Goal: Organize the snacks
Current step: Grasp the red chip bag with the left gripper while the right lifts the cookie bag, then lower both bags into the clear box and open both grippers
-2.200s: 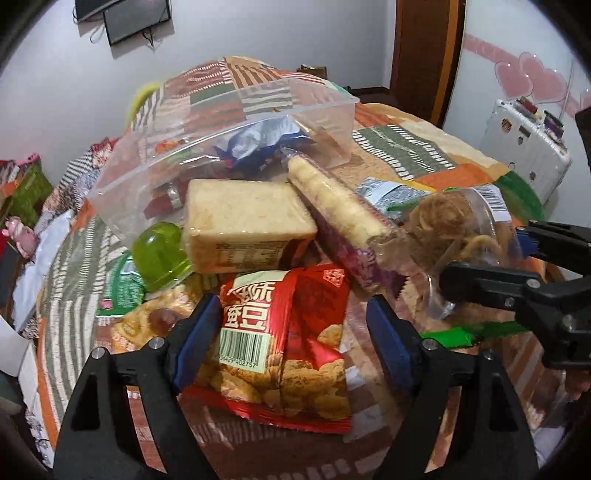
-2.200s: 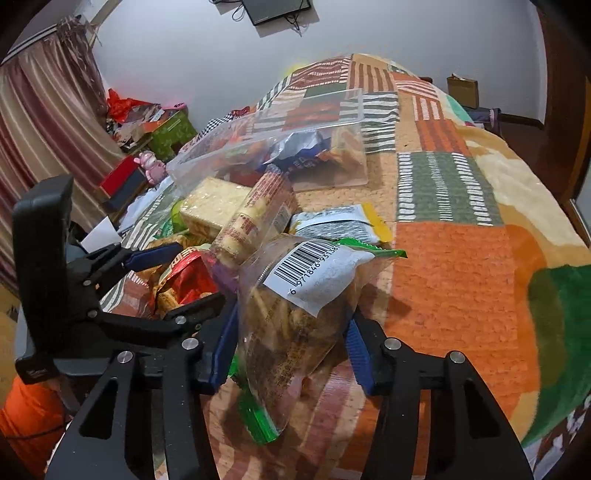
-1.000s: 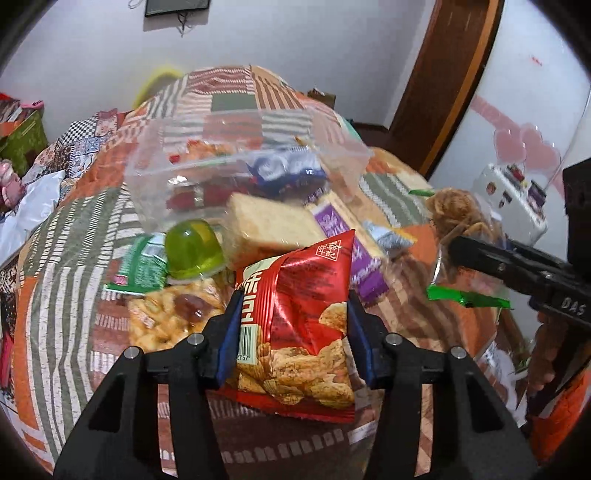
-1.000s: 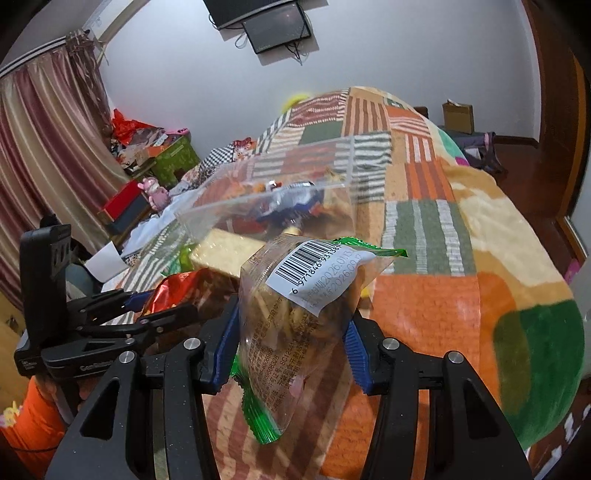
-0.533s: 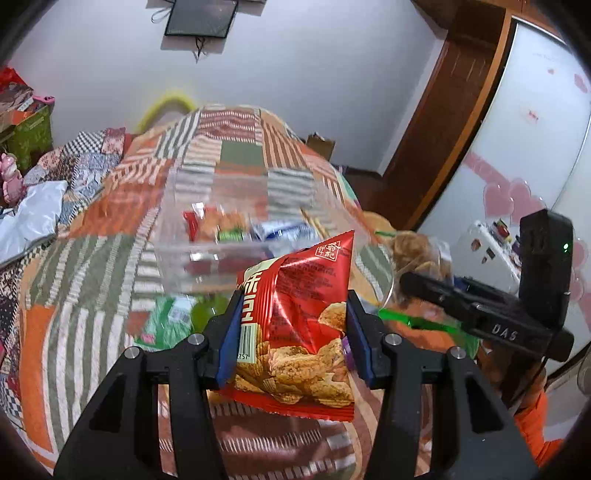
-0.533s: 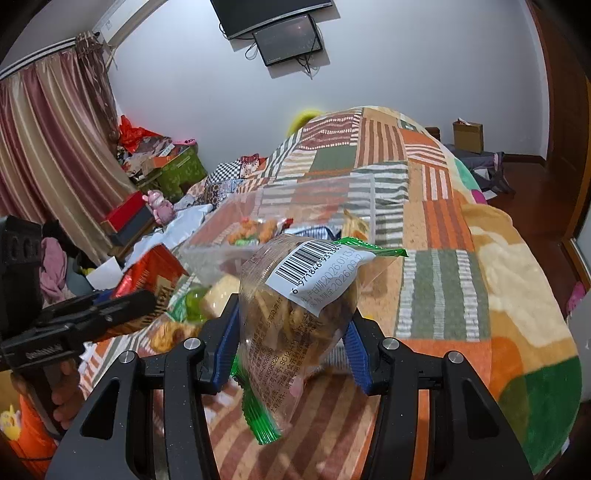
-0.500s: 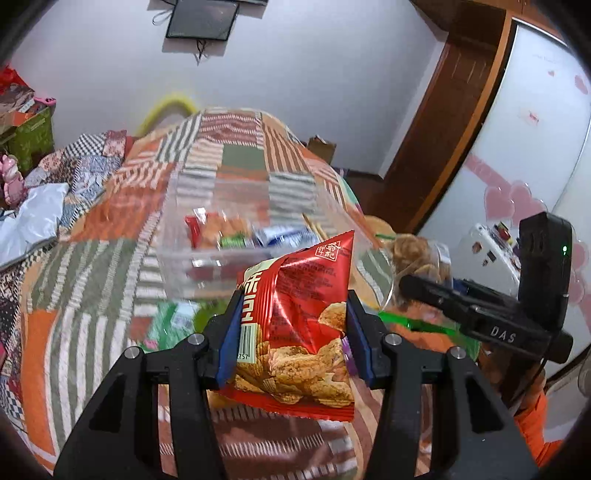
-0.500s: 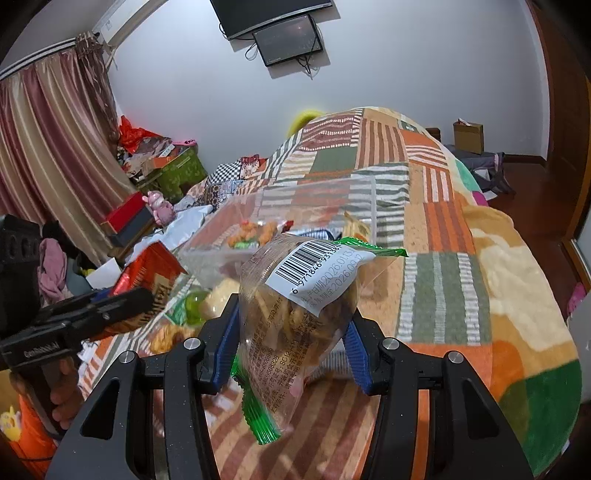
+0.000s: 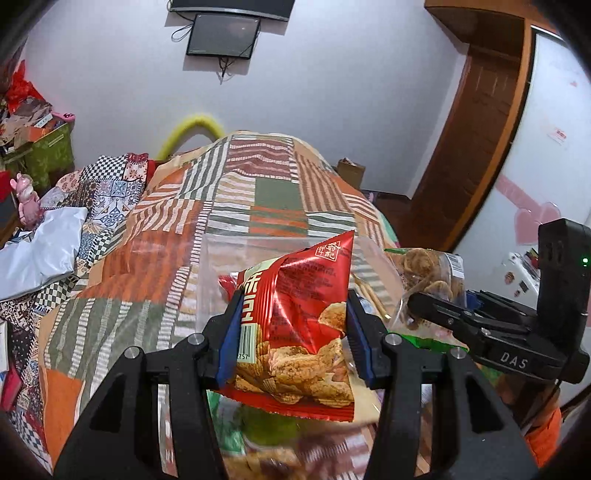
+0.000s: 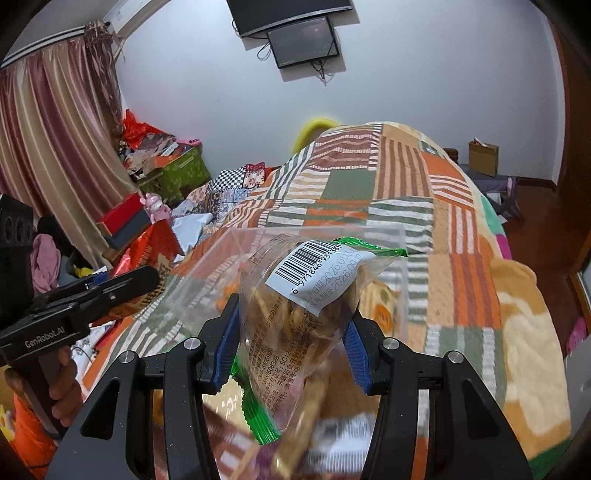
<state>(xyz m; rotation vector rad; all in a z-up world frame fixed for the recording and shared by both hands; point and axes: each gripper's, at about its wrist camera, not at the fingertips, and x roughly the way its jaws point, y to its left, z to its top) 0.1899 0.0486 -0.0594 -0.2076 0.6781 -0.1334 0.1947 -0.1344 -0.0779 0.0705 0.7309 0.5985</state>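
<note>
Left tongs (image 9: 293, 332): clenched on a red crisp packet (image 9: 295, 328), blue pads pressing both side edges; packet upright, lifted off the bed.
Right tongs (image 10: 291, 339): clenched on a clear bag of fried snacks (image 10: 299, 321) with green sealed ends and a white barcode label facing the camera; bag upright, raised.
Below the tongs: blurred loose snacks (image 9: 240, 424) on the bed, kinds not readable.
Clear plastic container (image 9: 258, 258): just beyond both held packets, on the patchwork bedspread (image 9: 166, 266); a few wrapped snacks inside.
Side by side: in the left view the right tongs and their bag sit to the right of the red packet, near but apart.
Far wall: wall-mounted screen (image 9: 222, 35).
</note>
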